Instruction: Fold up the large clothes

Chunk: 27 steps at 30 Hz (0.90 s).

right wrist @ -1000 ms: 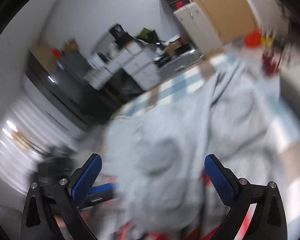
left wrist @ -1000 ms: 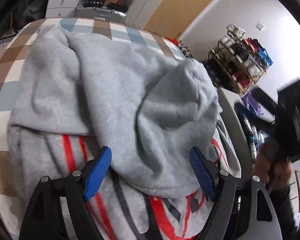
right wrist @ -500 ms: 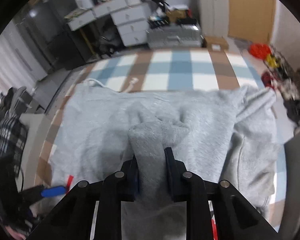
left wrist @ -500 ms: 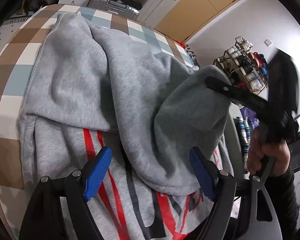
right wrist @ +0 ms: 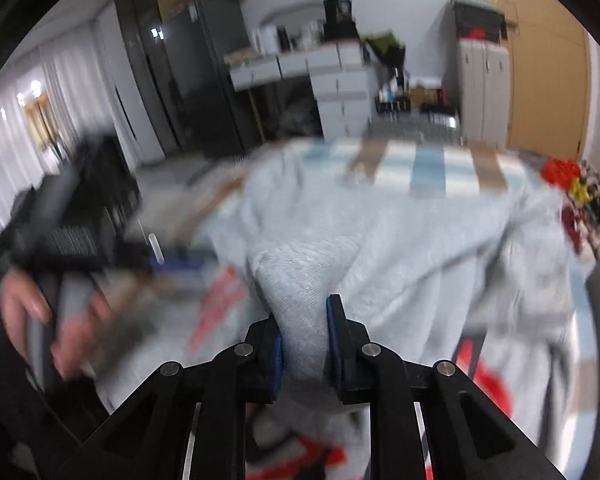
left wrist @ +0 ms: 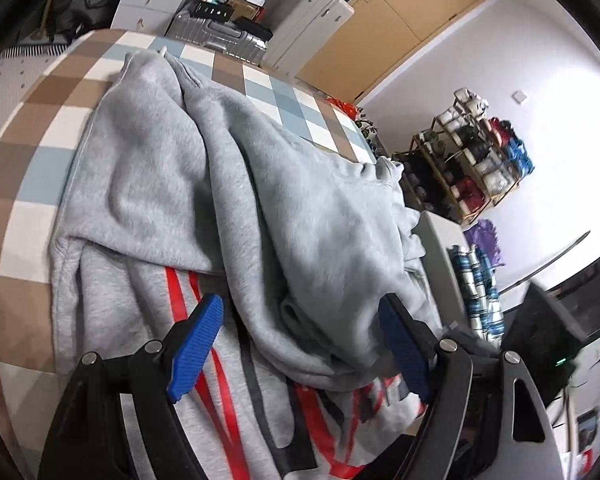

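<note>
A large grey sweatshirt (left wrist: pixel 172 184) with red and dark stripes lies bunched on the checked tabletop (left wrist: pixel 32 136). My left gripper (left wrist: pixel 300 332) hovers open over its near part. A thick grey fold rises between its blue pads (left wrist: pixel 196 344) without being pressed. In the blurred right wrist view, my right gripper (right wrist: pixel 304 336) is shut on a bunched piece of the same sweatshirt (right wrist: pixel 400 264), and grey cloth bulges up from between the pads. A person's hand (right wrist: pixel 32 320) shows at the left edge of that view.
Beyond the table's far edge stand a silver suitcase (left wrist: pixel 216 36), white drawers (left wrist: pixel 148 0) and a wooden wardrobe (left wrist: pixel 400 24). A shoe rack (left wrist: pixel 472 160) and a white side surface (left wrist: pixel 440 248) flank the right side. Dark cabinets (right wrist: pixel 188 92) stand further back.
My right gripper went from open to shut on a fold of the sweatshirt and then swung sideways and lower with it. The left gripper stayed open in about the same place.
</note>
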### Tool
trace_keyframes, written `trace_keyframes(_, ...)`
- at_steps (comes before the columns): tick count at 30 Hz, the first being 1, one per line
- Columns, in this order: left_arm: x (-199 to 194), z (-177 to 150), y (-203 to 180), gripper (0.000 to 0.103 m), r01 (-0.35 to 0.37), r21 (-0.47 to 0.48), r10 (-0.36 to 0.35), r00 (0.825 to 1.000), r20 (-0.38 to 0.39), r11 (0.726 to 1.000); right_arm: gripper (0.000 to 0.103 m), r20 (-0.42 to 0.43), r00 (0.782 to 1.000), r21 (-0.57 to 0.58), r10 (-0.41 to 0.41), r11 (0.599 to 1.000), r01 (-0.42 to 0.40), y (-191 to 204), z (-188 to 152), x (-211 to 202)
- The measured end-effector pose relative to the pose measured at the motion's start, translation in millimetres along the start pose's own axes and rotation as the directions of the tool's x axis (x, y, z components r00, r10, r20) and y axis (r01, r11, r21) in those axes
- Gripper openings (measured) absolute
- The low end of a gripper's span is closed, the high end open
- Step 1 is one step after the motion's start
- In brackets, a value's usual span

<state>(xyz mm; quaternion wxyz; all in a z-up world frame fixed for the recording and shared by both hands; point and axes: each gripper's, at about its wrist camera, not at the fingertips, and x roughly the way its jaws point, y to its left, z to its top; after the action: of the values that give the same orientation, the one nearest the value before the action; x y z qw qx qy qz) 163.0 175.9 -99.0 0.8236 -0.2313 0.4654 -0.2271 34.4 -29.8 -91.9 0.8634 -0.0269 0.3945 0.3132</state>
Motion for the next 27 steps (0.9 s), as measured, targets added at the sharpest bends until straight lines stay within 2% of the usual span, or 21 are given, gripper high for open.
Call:
trace_keyframes(2, 4.7, 0.9, -1.2, 0.076, -0.011, 0.014, 0.011, 1.0, -0.001, 1.0, 0.02, -0.049, 0.999, 0.029, 0.009, 1.0, -0.008, -5.0, -13.5, 14.3)
trace_keyframes(6, 17.3, 2.2, -10.3, 0.076, -0.013, 0.038, 0.014, 1.0, -0.019, 0.999, 0.03, -0.069, 0.998, 0.025, -0.004, 1.0, 0.006, -8.4, -16.8, 26.0)
trace_keyframes(7, 17.6, 2.1, -11.3, 0.076, -0.013, 0.043, 0.014, 1.0, -0.022, 0.999, 0.037, -0.067, 0.998, 0.013, -0.002, 1.0, 0.003, -6.6, -16.4, 26.2)
trace_keyframes(8, 20.0, 1.4, -12.5, 0.076, -0.012, 0.05, 0.014, 1.0, -0.026, 0.999, 0.049, -0.073, 0.997, 0.009, 0.009, 1.0, -0.008, -4.8, -17.3, 26.9)
trace_keyframes(9, 20.3, 0.7, -12.6, 0.076, -0.014, 0.056, 0.015, 0.999, -0.03, 0.998, 0.056, -0.084, 0.996, 0.003, 0.028, 1.0, -0.028, -2.1, -18.2, 26.8)
trace_keyframes(10, 20.1, 1.0, -13.1, 0.076, -0.016, 0.058, 0.018, 0.999, -0.031, 0.998, 0.068, -0.09, 0.995, -0.008, 0.041, 0.999, -0.042, -0.2, -16.7, 25.7)
trace_keyframes(11, 21.2, 1.3, -12.2, 0.076, -0.019, 0.057, 0.021, 0.999, -0.031, 0.998, 0.072, -0.083, 0.996, -0.007, 0.042, 0.999, -0.043, 1.8, -16.1, 20.0)
trace_keyframes(12, 20.4, 1.3, -10.6, 0.076, -0.017, 0.054, 0.019, 0.999, -0.033, 0.998, 0.074, -0.062, 0.996, 0.009, 0.06, 0.998, -0.06, 1.5, -13.9, 11.3)
trace_keyframes(15, 18.8, 3.4, -7.1, 0.076, -0.005, 0.032, 0.006, 1.0, -0.03, 0.999, 0.087, 0.025, 0.986, 0.078, 0.164, 0.983, -0.166, -5.9, -7.7, -13.3)
trace_keyframes(18, 15.7, 5.2, -3.2, 0.076, -0.001, 0.013, 0.001, 1.0, -0.016, 1.0, 0.091, 0.153, 0.964, 0.148, 0.219, 0.959, -0.241, -16.9, 6.2, -39.0)
trace_keyframes(20, 14.2, 5.1, -1.8, 0.076, -0.003, 0.007, 0.003, 1.0, -0.009, 1.0, 0.102, 0.199, 0.933, 0.21, 0.3, 0.917, -0.339, -25.9, 20.5, -42.5)
trace_keyframes(21, 14.3, 4.9, -2.1, 0.076, -0.002, 0.006, 0.002, 1.0, -0.01, 1.0, 0.103, 0.203, 0.914, 0.252, 0.35, 0.884, -0.394, -30.5, 27.7, -37.4)
trace_keyframes(23, 13.6, 3.3, -1.5, 0.076, -0.002, 0.001, 0.002, 1.0, -0.008, 1.0, 0.103, 0.183, 0.867, 0.353, 0.464, 0.792, -0.499, -37.8, 37.2, -15.6)
trace_keyframes(24, 13.2, 2.8, -0.5, 0.076, -0.001, -0.003, 0.001, 1.0, -0.009, 1.0, 0.103, 0.172, 0.838, 0.418, 0.518, 0.732, -0.538, -42.7, 38.4, 0.7)
trace_keyframes(26, 12.9, 1.6, 0.8, 0.076, 0.001, -0.013, -0.001, 1.0, -0.011, 1.0, 0.103, 0.158, 0.81, 0.521, 0.565, 0.649, -0.554, -52.9, 33.0, 30.3)
trace_keyframes(27, 12.6, 1.4, 1.9, 0.076, 0.0, -0.015, 0.0, 1.0, -0.012, 1.0, 0.103, 0.144, 0.806, 0.57, 0.575, 0.617, -0.542, -58.9, 28.2, 45.6)
